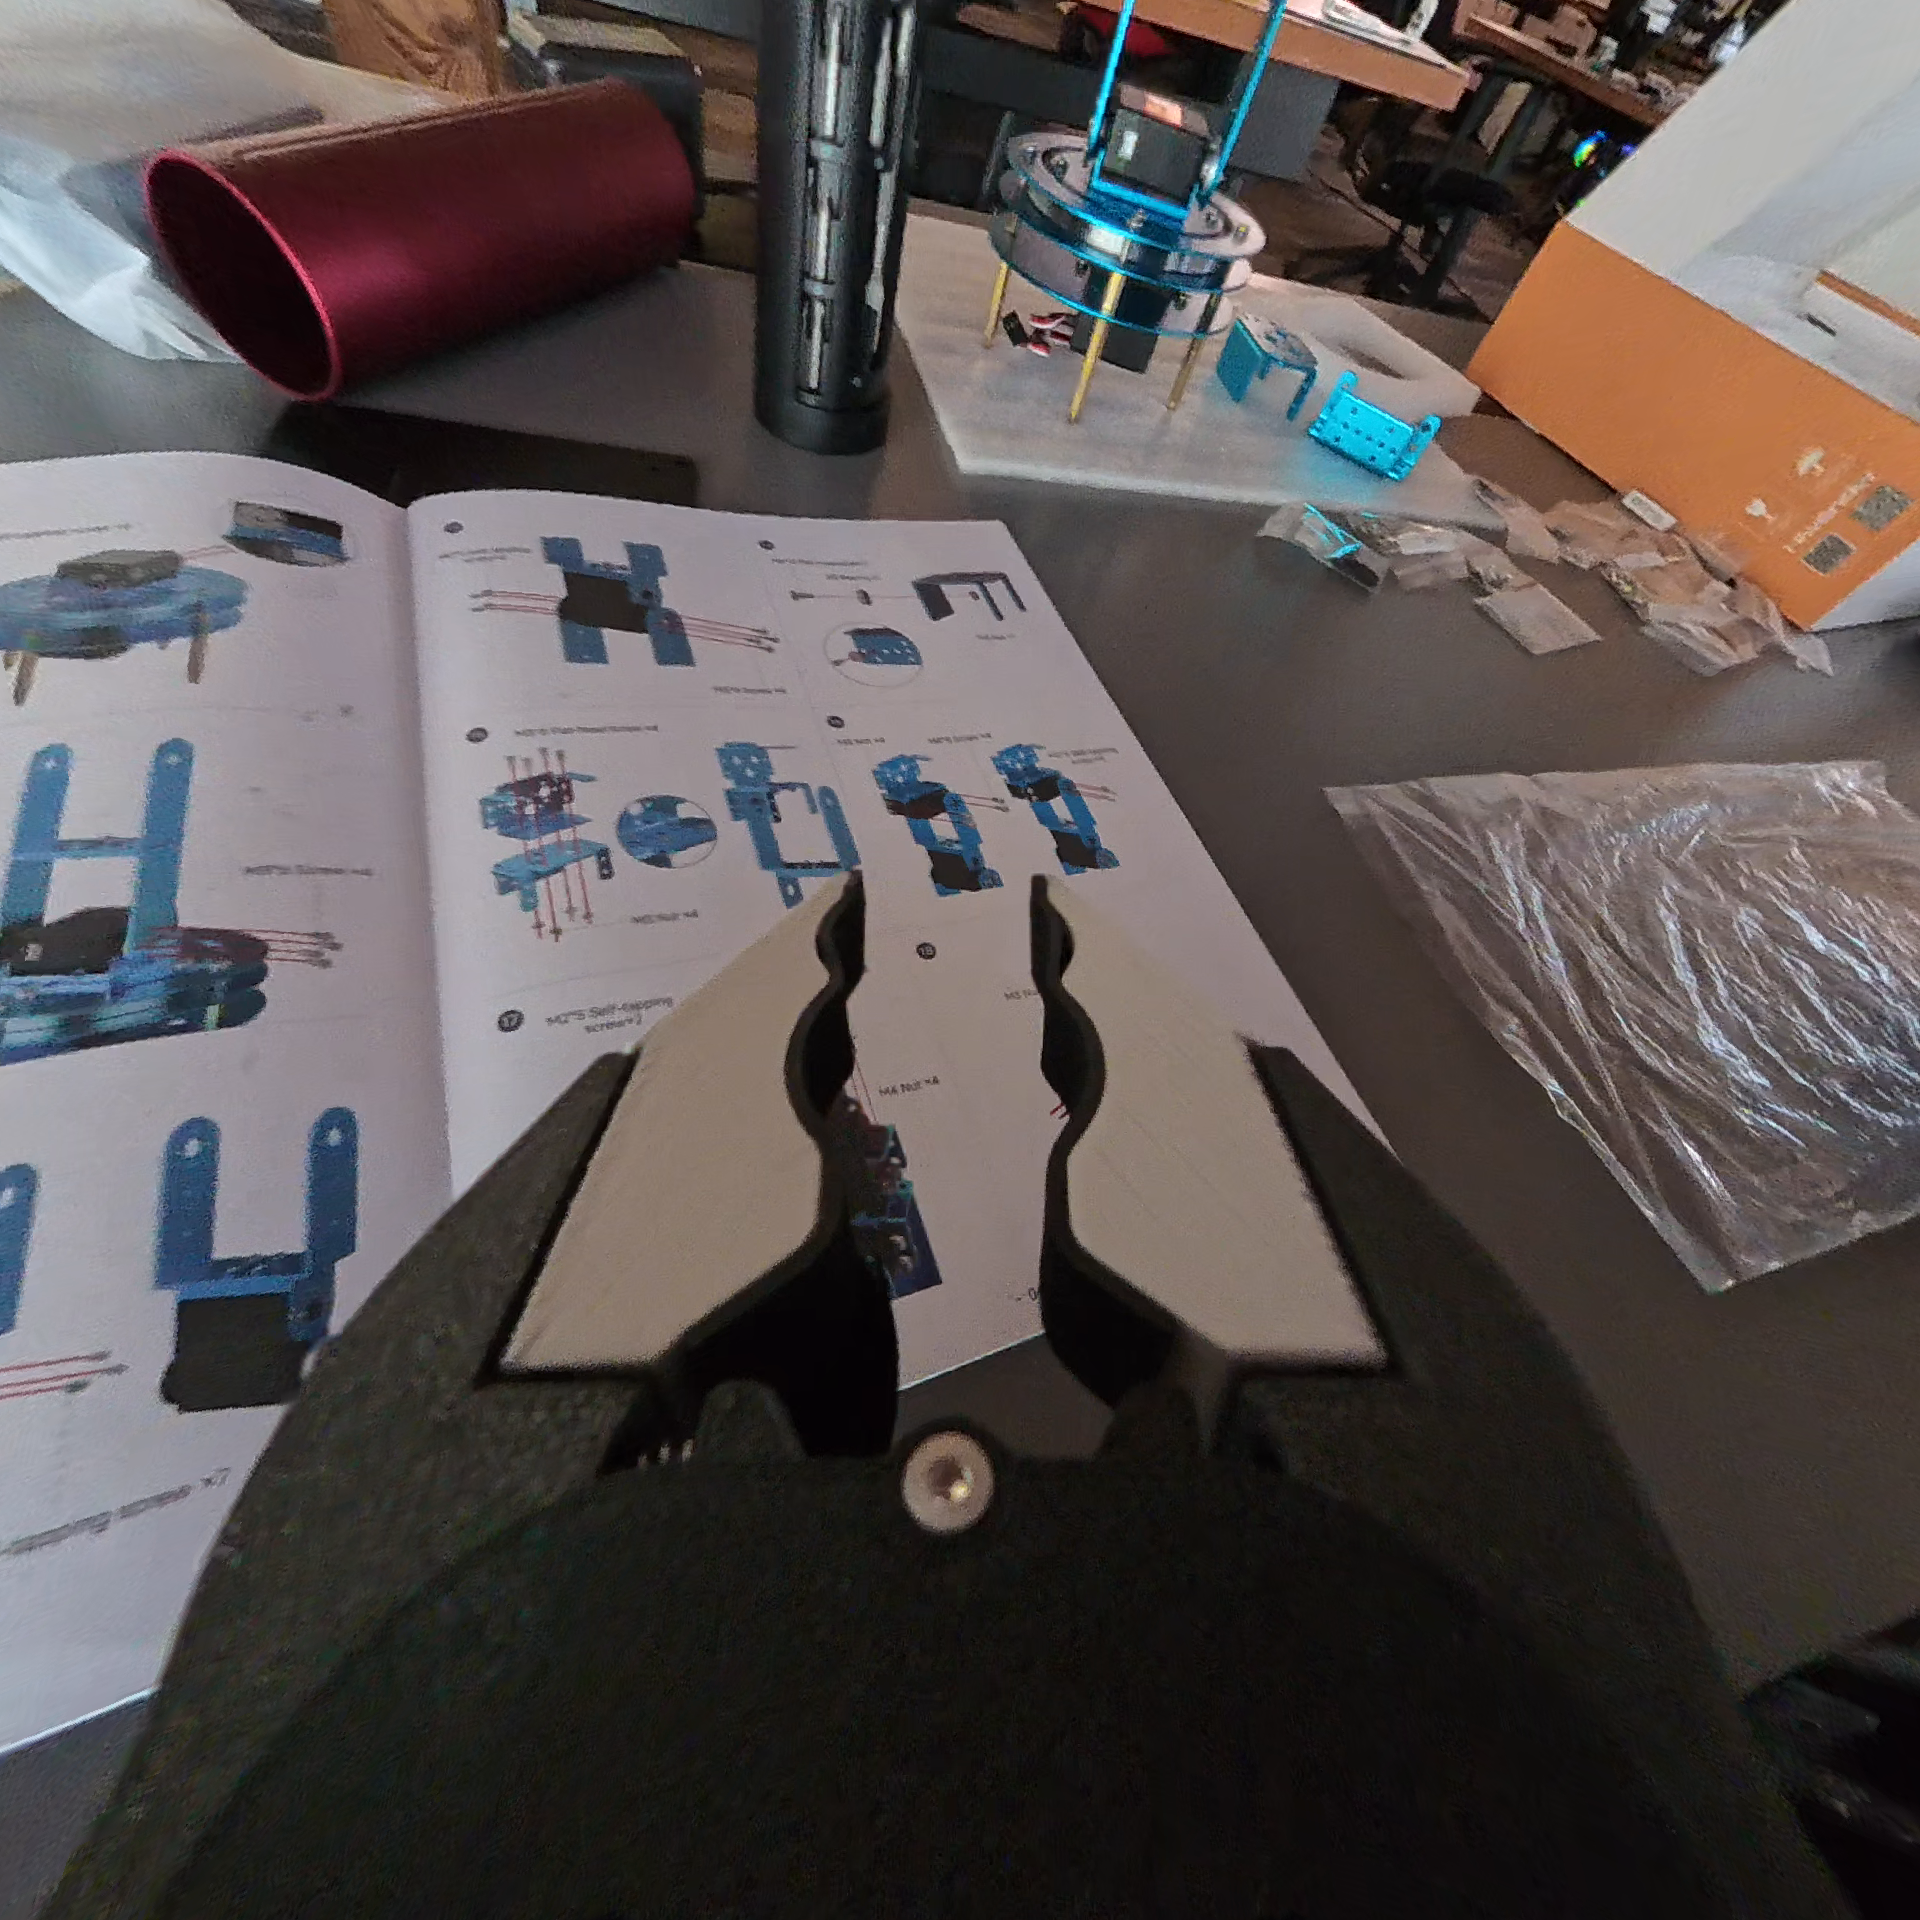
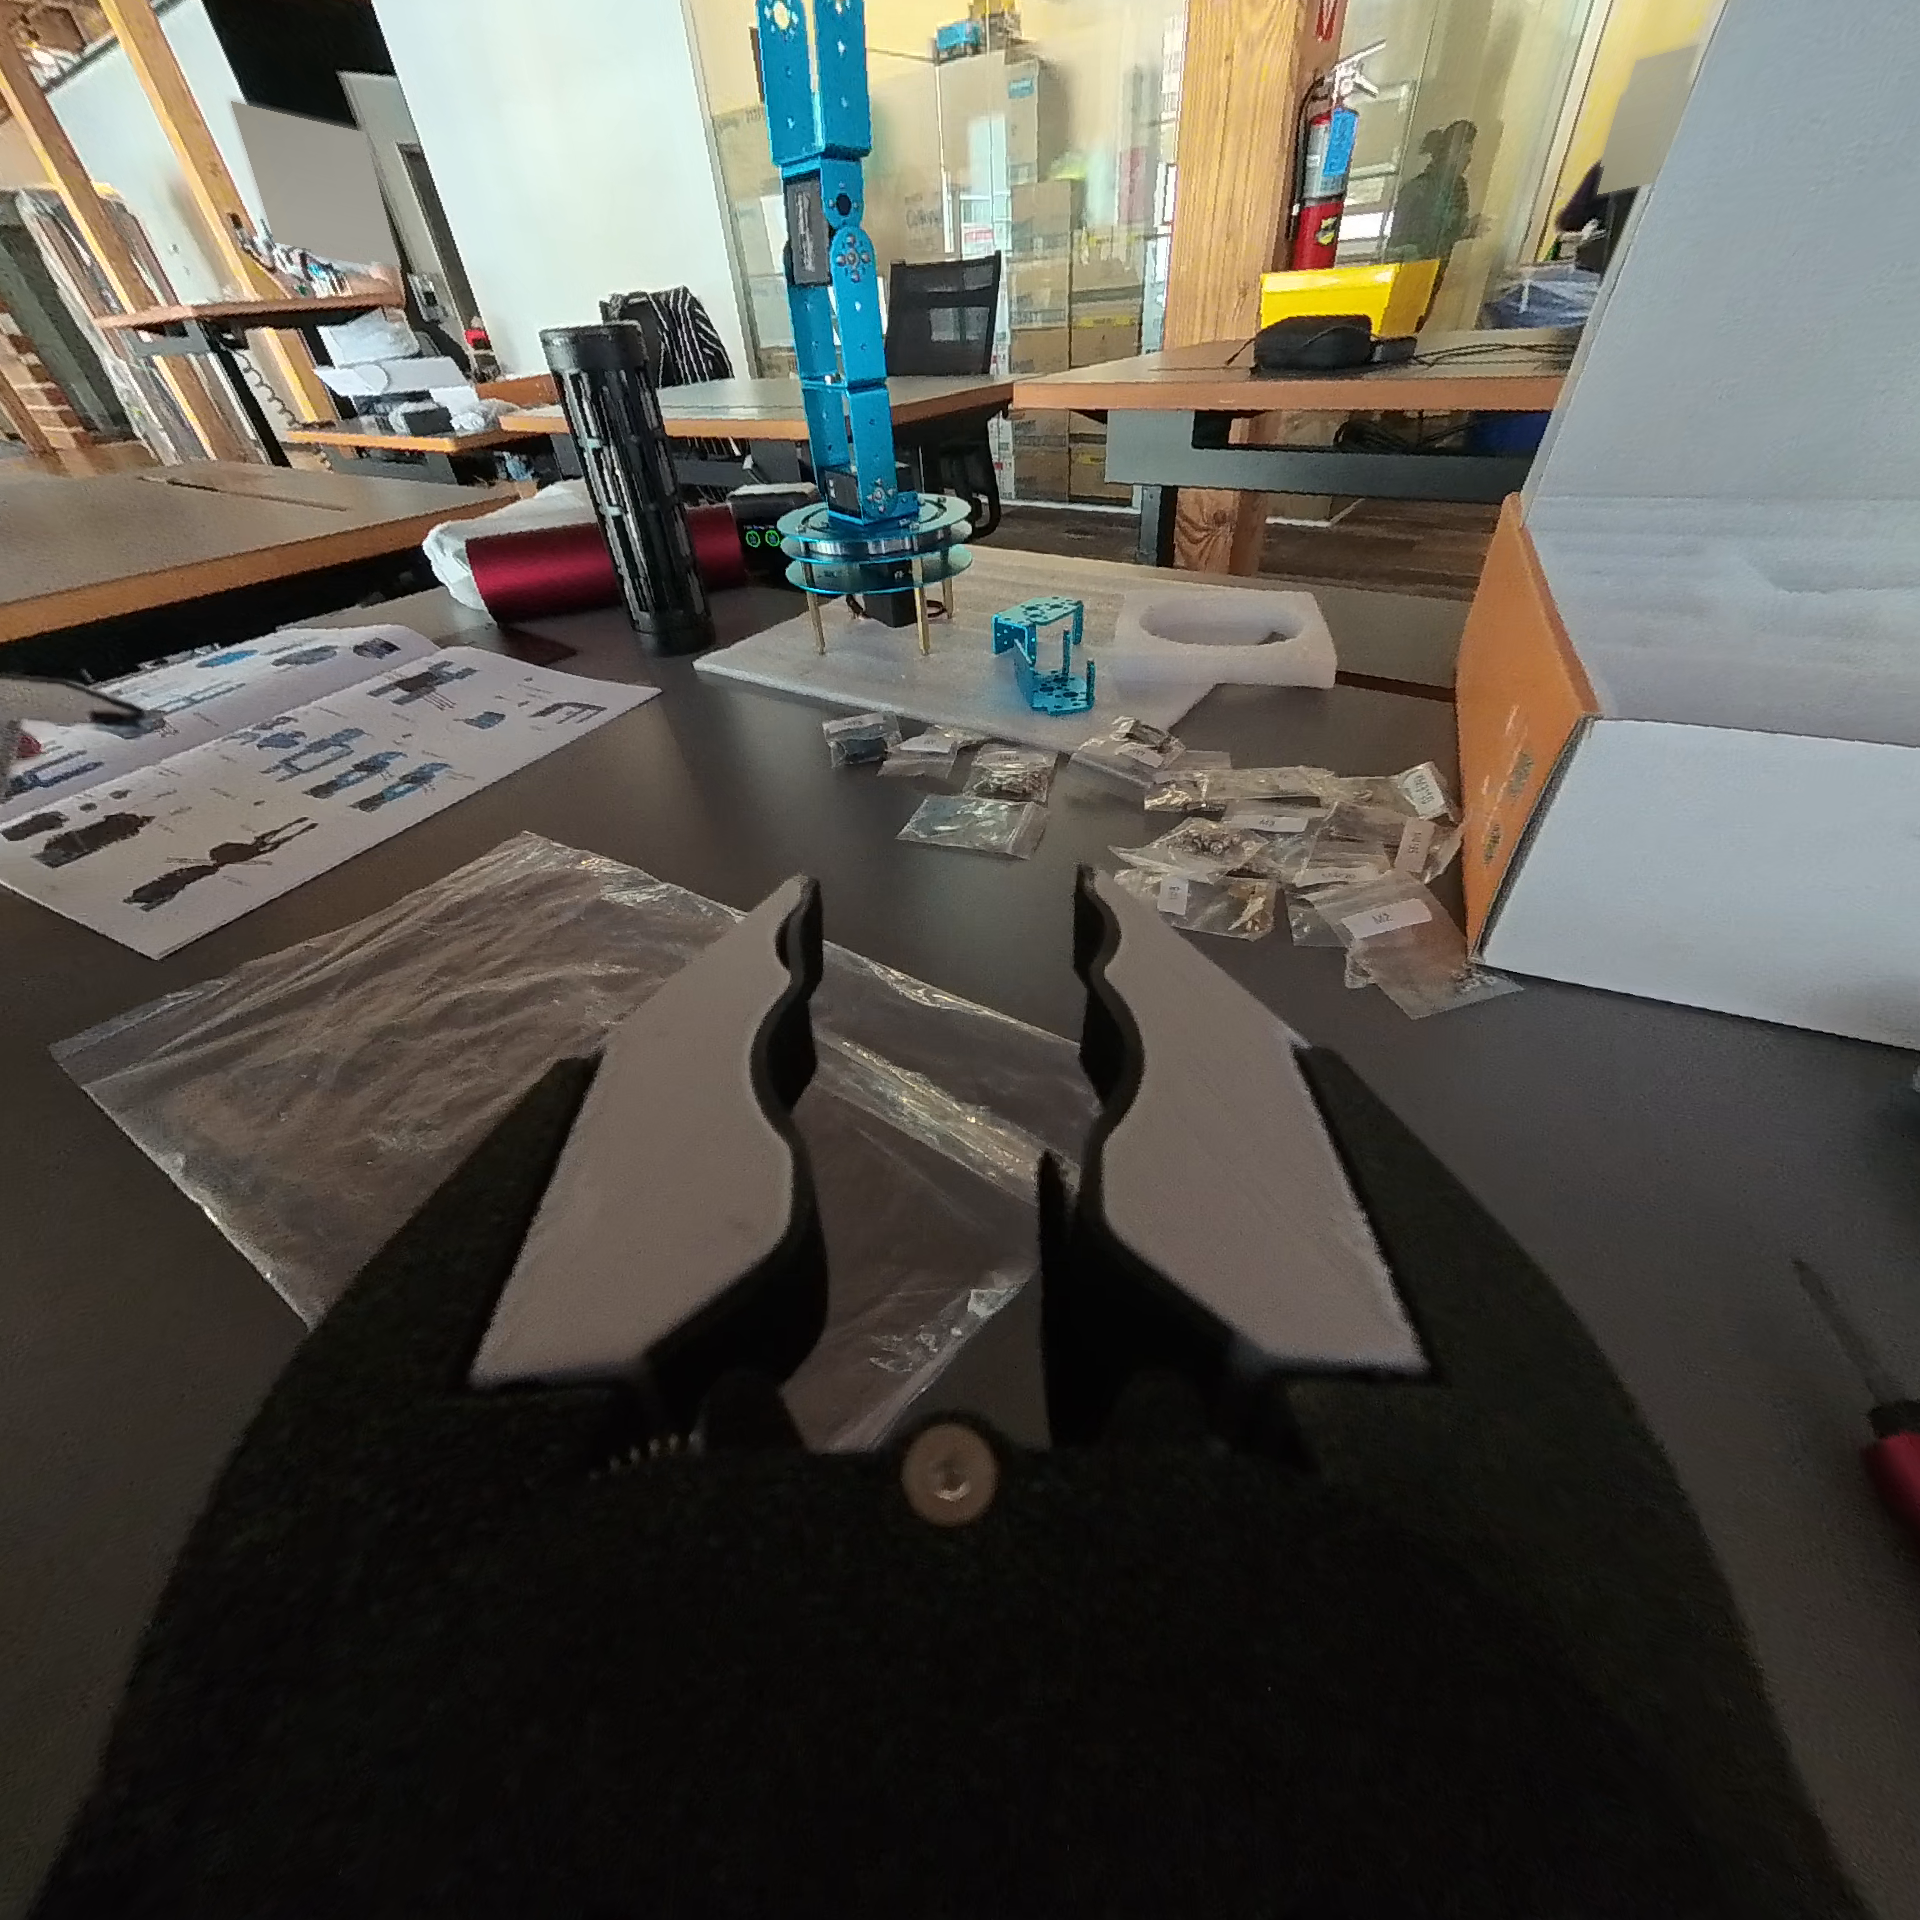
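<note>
My left gripper point(image 1: 945, 883) is open and empty, hovering over the right page of an open instruction booklet point(image 1: 582, 790) on the dark table. My right gripper point(image 2: 948, 894) is open and empty above a clear plastic bag point(image 2: 416, 1018), which also shows in the left wrist view point(image 1: 1662, 987). A partly built blue robot arm point(image 2: 842, 343) stands on a round base on a white foam sheet point(image 2: 769, 655); the left wrist view shows its base point(image 1: 1122, 239). Loose blue brackets point(image 2: 1044, 655) lie on the foam. The left gripper's tip point(image 2: 114, 712) shows at the booklet.
Several small bags of screws point(image 2: 1236, 842) lie right of centre. An orange and white box point(image 2: 1704, 810) stands at the right. A black cylinder point(image 2: 623, 488) and a dark red tube point(image 1: 416, 229) are at the back. A red-handled tool point(image 2: 1891, 1455) lies at the right edge. Left tips to right tips: about 45 cm.
</note>
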Demonstrator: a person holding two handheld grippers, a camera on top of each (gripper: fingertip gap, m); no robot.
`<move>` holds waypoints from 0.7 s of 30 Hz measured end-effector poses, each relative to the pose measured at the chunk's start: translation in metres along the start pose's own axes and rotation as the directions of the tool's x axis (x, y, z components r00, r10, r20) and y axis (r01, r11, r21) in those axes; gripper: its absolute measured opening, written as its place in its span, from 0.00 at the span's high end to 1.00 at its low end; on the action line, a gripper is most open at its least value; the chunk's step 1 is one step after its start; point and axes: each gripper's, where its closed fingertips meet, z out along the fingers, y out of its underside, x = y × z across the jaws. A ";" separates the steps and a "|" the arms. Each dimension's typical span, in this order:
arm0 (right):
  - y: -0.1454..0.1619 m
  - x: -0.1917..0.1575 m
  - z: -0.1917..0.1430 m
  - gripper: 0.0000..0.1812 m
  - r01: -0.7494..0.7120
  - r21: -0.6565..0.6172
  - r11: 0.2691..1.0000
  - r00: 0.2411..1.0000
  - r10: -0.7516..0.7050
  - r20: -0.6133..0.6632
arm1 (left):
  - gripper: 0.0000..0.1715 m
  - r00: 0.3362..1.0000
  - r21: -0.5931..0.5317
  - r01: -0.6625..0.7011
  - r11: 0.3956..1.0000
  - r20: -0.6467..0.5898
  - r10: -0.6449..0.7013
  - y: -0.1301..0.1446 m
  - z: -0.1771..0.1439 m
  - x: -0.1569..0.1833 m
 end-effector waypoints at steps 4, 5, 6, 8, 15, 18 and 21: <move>0.001 -0.002 0.001 0.74 0.009 -0.007 1.000 1.000 -0.009 0.006 | 0.80 0.995 -0.011 -0.090 0.996 0.032 0.090 -0.010 0.005 0.000; 0.001 -0.001 0.001 0.74 0.009 -0.006 1.000 1.000 -0.009 0.002 | 0.80 0.993 -0.010 -0.106 0.994 0.043 0.107 -0.014 0.009 -0.002; 0.001 0.000 0.002 0.74 0.012 -0.007 1.000 1.000 -0.012 -0.002 | 0.80 0.993 -0.017 -0.110 0.994 0.042 0.110 -0.016 0.014 -0.004; 0.001 0.000 0.003 0.74 0.020 -0.011 1.000 1.000 -0.020 -0.007 | 0.80 0.995 -0.034 -0.101 0.994 0.025 0.102 -0.021 0.026 -0.005; 0.001 0.005 0.004 0.74 0.011 -0.007 1.000 1.000 -0.011 -0.019 | 0.63 0.977 -0.181 -0.213 0.960 -0.032 0.211 -0.026 0.072 0.007; 0.000 0.007 0.003 0.74 -0.009 0.003 1.000 1.000 0.009 -0.020 | 0.61 0.968 -0.268 -0.241 0.933 -0.136 0.211 -0.020 0.089 0.017; -0.001 0.008 0.002 0.74 -0.021 0.007 1.000 1.000 0.021 -0.017 | 0.61 0.965 -0.307 -0.258 0.916 -0.134 0.227 -0.022 0.103 0.011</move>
